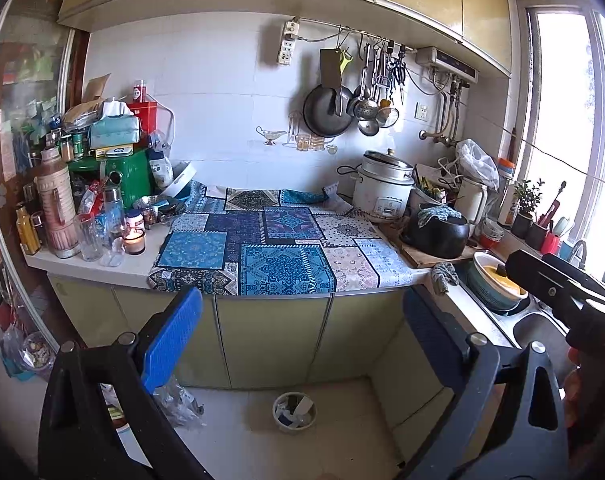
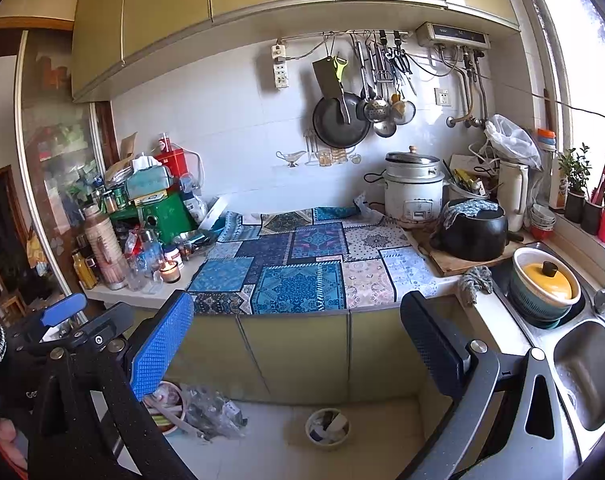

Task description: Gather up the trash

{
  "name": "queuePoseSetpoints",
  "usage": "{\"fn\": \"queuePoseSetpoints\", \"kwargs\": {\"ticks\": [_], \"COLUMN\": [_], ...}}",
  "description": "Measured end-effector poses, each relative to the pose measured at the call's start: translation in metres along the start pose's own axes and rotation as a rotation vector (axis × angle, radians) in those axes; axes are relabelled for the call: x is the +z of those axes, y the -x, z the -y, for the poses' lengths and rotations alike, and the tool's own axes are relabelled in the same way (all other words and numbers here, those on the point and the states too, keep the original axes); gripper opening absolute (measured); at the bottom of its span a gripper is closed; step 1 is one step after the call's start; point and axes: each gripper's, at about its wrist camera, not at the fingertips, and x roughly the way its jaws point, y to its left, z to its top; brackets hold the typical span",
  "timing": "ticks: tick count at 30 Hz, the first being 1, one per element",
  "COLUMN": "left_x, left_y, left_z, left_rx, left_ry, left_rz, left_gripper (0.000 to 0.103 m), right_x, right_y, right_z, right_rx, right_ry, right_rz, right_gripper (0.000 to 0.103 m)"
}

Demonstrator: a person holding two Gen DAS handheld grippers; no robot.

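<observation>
A small round trash bin stands on the pale floor in front of the cabinet doors, with paper scraps inside. Crumpled clear plastic lies on the floor to its left. My left gripper is open, its blue pads wide apart with nothing between them, held above and short of the bin. My right gripper is open too and holds nothing. Each gripper shows at the edge of the other's view: the right gripper and the left gripper.
A patchwork cloth covers the counter. Bottles, jars and a lit candle crowd its left end. A rice cooker, a black pot and a sink are on the right. A bowl sits on the floor.
</observation>
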Motion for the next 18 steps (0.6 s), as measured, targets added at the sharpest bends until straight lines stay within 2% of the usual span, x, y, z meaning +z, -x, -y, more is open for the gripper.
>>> {"fn": "queuePoseSetpoints", "kwargs": {"ticks": [18], "left_x": [0.0037], "left_y": [-0.0031], "left_z": [0.0072], "left_rx": [0.008], "left_ry": [-0.012], "left_rz": [0.018], "left_gripper": [0.102], "right_x": [0.0028], "right_y": [-0.0017], "right_z": [-0.0003], "right_rx": [-0.002], "right_ry": [-0.009], "right_rz": [-0.007], "right_gripper": [0.103]}}
